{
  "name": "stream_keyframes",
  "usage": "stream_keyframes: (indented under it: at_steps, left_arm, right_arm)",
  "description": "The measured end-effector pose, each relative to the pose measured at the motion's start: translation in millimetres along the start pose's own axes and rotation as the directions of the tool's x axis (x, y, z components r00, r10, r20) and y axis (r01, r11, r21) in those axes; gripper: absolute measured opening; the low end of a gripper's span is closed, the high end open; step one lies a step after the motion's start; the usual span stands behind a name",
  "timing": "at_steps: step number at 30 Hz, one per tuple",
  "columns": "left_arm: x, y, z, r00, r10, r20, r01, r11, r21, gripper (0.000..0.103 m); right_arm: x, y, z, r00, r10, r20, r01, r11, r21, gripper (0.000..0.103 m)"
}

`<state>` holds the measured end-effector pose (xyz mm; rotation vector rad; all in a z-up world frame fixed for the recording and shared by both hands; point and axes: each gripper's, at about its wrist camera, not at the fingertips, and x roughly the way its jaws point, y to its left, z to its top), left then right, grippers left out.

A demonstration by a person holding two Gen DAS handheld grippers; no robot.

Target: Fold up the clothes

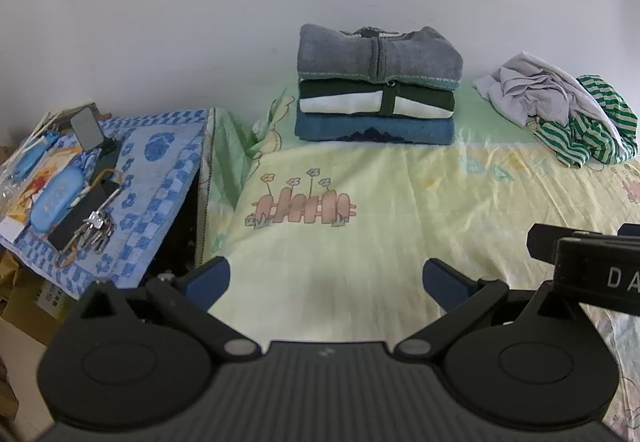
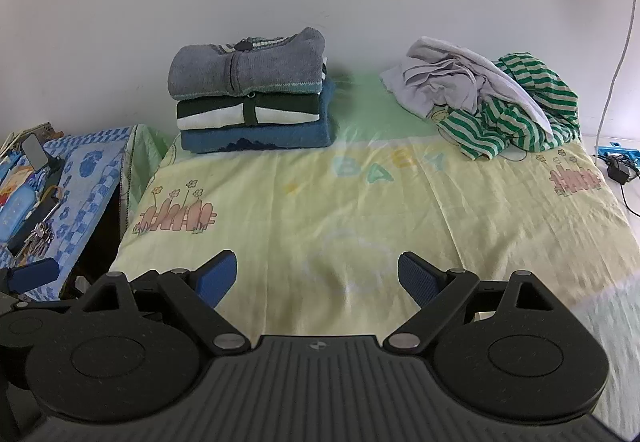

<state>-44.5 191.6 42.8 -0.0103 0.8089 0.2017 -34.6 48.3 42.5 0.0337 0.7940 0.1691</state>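
While both grippers gape, crumpled clothes (image 2: 488, 97) lie ahead—right.

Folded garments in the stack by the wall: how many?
3. Grey knit cardigan on top, dark green and white one in the middle, blue sweater at the bottom. Thinner items could be hidden between them.

Keys (image 1: 94, 232) and phone (image 1: 86, 129) on side table (image 1: 160, 177).
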Motion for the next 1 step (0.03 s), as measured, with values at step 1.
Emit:
stream_keyframes:
  at_steps: [1]
  left_arm:
    - [0.4, 0.1, 0.0, 1.0, 0.0, -0.001, 0.0, 1.0, 0.001, 0.103]
  right_arm:
    - [0.5, 0.0, 0.0, 1.0, 0.002, -0.001, -0.002, 1.0, 0.0, 0.09]
